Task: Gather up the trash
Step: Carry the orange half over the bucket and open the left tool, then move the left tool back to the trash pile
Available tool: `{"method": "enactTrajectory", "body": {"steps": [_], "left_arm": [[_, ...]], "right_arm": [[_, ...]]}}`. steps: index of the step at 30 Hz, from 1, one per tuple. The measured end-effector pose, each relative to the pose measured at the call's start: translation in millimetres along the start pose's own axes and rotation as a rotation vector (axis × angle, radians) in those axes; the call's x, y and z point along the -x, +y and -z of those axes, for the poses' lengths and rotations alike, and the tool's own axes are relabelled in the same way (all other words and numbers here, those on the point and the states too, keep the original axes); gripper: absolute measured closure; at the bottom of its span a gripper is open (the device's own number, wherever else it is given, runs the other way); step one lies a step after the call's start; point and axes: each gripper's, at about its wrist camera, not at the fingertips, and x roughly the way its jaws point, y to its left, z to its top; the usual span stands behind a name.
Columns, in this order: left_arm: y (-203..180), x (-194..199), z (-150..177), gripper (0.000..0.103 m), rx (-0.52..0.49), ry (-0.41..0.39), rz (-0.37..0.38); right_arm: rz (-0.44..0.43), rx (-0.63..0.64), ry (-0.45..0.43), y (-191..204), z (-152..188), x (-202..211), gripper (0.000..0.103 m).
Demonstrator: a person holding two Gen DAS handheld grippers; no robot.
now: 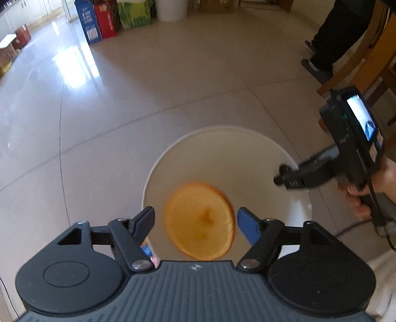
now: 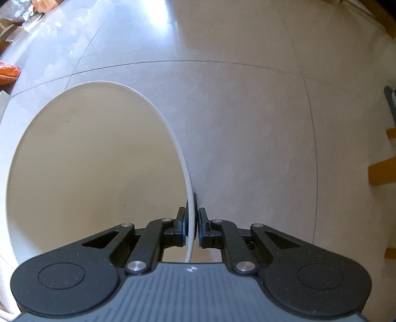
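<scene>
A white round bin (image 1: pixel 222 153) stands on the tiled floor below my left gripper (image 1: pixel 195 210). A blurred orange disc, like a slice of orange peel (image 1: pixel 199 220), hangs over the bin's mouth between the open fingers, with a gap on each side. My right gripper (image 1: pixel 279 177), held in a hand, sits at the bin's right rim. In the right wrist view the right gripper (image 2: pixel 192 218) is shut on the thin white rim (image 2: pixel 173 138), one pad inside and one outside. The bin's inside (image 2: pixel 86 161) looks bare there.
Blue, red and green cartons (image 1: pixel 106 22) and a white bucket (image 1: pixel 170 10) line the far wall. A person's legs and shoes (image 1: pixel 319 67) stand beside a wooden chair (image 1: pixel 366 62) at the right. Orange packaging (image 2: pixel 8 71) lies on the floor left of the bin.
</scene>
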Motion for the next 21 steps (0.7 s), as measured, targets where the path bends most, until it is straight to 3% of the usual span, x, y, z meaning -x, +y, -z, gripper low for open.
{"method": "enactTrajectory", "body": {"steps": [5,8,16,21], "left_arm": [[9.2,4.5,4.4,0.010,0.018,-0.034,-0.042],[21.8,8.0,21.2,0.009,0.038,-0.040,-0.071],[62.3,-3.9,94.6,0.007,0.100,0.016,-0.154],[83.6,-39.5,149.5,0.007,0.264,0.088,-0.126]], "right_arm": [[0.014,0.005,0.024,-2.4,-1.1,-4.8,0.092],[0.019,0.001,0.028,-3.1,-3.3,-4.3,0.092],[0.038,0.002,-0.023,-0.8,-12.0,5.0,0.093],[0.047,0.012,-0.032,0.5,-8.9,1.9,0.093]]}}
